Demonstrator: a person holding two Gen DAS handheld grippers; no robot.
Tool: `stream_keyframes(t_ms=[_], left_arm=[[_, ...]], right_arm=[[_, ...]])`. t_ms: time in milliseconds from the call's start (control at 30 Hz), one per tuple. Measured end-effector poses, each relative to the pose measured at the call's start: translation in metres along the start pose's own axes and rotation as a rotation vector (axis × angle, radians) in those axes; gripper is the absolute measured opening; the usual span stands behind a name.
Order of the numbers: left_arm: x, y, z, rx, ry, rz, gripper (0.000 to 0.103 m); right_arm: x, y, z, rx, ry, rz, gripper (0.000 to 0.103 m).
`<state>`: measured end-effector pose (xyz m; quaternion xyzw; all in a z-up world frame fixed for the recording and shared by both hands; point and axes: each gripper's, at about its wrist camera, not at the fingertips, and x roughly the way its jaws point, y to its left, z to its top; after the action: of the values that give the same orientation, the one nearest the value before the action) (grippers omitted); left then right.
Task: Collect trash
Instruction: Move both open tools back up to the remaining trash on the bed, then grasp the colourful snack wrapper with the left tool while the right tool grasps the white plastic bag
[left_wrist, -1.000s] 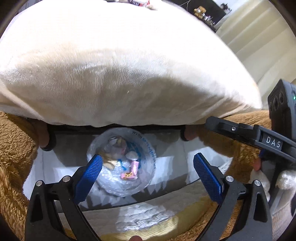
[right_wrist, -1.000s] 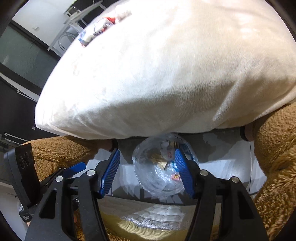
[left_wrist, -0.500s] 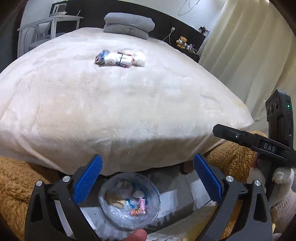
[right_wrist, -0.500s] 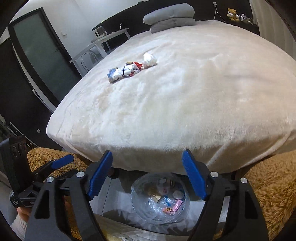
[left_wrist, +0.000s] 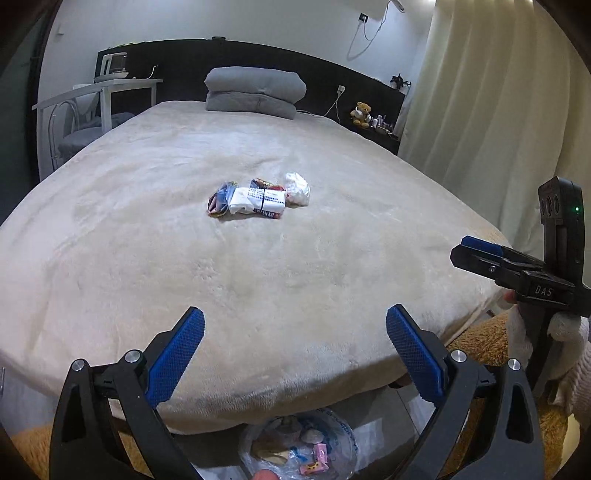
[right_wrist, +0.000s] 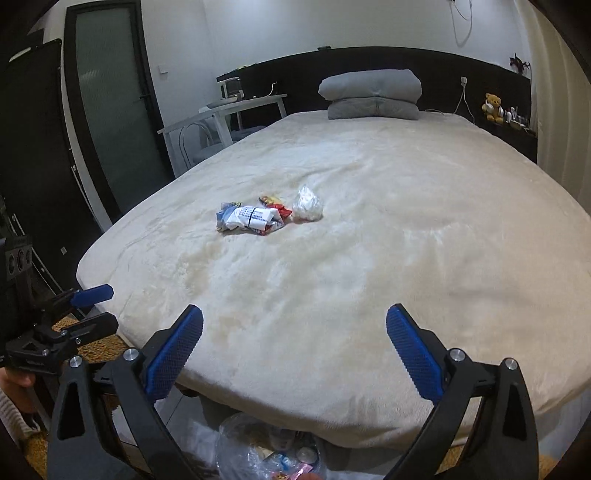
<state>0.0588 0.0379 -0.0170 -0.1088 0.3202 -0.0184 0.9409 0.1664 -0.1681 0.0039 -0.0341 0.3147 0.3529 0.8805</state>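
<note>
A small heap of trash lies in the middle of the cream bed: a white printed packet (left_wrist: 256, 202) (right_wrist: 251, 218), coloured wrappers (left_wrist: 221, 198) (right_wrist: 272, 202) and a crumpled white bag (left_wrist: 297, 189) (right_wrist: 307, 209). A clear plastic bag of trash (left_wrist: 301, 446) (right_wrist: 269, 452) sits on the floor at the foot of the bed. My left gripper (left_wrist: 294, 354) and right gripper (right_wrist: 294, 352) are both open and empty, held above the bed's near edge, well short of the heap. The right gripper also shows at the right of the left wrist view (left_wrist: 517, 269).
The bed (left_wrist: 184, 258) fills both views. Grey folded pillows (left_wrist: 255, 92) lie at the headboard. A white desk with a chair (right_wrist: 221, 122) stands at the left, a dark door (right_wrist: 110, 110) beside it. Curtains (left_wrist: 498, 110) hang at the right. Brown fluffy rug (left_wrist: 476, 336) lies on the floor.
Both grippers have risen from low over the floor bag to above the bed's edge. The bed top and the trash heap have come into full view. Both stayed open.
</note>
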Motion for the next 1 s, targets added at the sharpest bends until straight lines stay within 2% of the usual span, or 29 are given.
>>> stream_keyframes(t_ms=[300, 433, 867, 1000], left_arm=[[0.035, 0.035, 0.043, 0.048, 0.023, 0.062, 0.096], [0.054, 0.053, 0.057, 0.013, 0.036, 0.033, 0.096], [0.103, 0.095, 0.097, -0.048, 0.056, -0.094, 0.095], [0.124, 0.105, 0.104, -0.07, 0.084, -0.106, 0.095]], right_arm=[[0.047, -0.012, 0.034, -0.026, 0.015, 0.023, 0.098], [0.072, -0.015, 0.047, -0.031, 0.036, 0.037, 0.098], [0.151, -0.042, 0.087, 0.102, 0.094, 0.115, 0.098], [0.173, -0.045, 0.095, 0.118, 0.112, 0.123, 0.098]])
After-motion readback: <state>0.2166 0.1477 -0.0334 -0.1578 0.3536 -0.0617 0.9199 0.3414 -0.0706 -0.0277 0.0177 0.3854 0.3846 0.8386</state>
